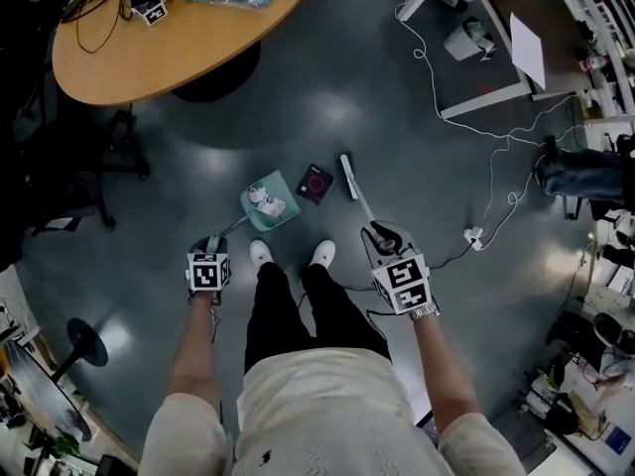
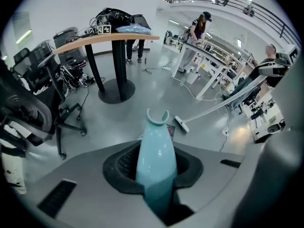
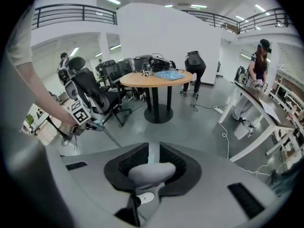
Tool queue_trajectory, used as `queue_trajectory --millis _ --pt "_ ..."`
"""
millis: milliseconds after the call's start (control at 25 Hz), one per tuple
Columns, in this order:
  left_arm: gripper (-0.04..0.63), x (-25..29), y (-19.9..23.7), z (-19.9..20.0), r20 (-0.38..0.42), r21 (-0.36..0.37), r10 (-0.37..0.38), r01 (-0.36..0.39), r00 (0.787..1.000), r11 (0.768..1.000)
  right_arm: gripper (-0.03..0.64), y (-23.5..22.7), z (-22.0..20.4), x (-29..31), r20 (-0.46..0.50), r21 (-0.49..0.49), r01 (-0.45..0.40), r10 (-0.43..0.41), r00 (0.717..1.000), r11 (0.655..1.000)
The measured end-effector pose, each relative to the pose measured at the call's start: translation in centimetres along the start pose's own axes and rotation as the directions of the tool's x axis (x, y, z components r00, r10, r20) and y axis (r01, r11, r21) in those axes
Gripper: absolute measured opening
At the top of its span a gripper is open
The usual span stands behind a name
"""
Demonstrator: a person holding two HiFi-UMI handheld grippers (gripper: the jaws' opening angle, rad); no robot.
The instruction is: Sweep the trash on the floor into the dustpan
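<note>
A teal dustpan [image 1: 268, 202] sits on the grey floor ahead of my feet, with white crumpled trash [image 1: 266, 200] inside it. My left gripper [image 1: 210, 245] is shut on its teal handle [image 2: 155, 156], which rises between the jaws. A dark flat packet [image 1: 315, 183] lies on the floor just right of the pan. To the packet's right rests the white broom head [image 1: 347, 176]. Its handle slants back to my right gripper [image 1: 383, 236], which is shut on the grey handle top [image 3: 151, 171].
A round wooden table [image 1: 169, 48] stands far left with an office chair [image 1: 69, 181] beside it. White cables [image 1: 486, 132] and a power strip [image 1: 474, 236] trail on the right, near a white desk leg [image 1: 486, 100]. A person's leg [image 1: 580, 172] shows at the right edge.
</note>
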State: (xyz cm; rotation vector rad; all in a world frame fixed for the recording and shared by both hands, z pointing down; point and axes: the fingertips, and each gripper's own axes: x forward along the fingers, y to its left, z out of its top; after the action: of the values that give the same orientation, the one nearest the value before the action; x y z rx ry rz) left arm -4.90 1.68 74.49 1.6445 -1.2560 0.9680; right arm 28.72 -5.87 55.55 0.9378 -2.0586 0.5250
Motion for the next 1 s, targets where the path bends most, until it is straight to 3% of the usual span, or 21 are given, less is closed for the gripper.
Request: queue_trajectory --millis 400,720,1000 --pt "0.092 1.5 -0.9 1.3 -0.016 0.039 -0.063 0.063 0.998 0.997 0.083 8.2 3.3 0.4 0.033 0.089 -0.114 0.112 0.993 0.989" --pt "0.092 1.2 1.3 0.7 -0.036 0.055 -0.090 0.092 0.995 0.994 0.084 9.8 4.8 -0.3 0.079 0.128 -0.156 0.147 0.986 0.979" --pt "0.092 1.0 1.1 0.4 -0.022 0.047 -0.094 0.095 0.995 0.994 0.083 11.2 5.7 -1.3 0.121 0.221 -0.223 0.200 0.972 0.950"
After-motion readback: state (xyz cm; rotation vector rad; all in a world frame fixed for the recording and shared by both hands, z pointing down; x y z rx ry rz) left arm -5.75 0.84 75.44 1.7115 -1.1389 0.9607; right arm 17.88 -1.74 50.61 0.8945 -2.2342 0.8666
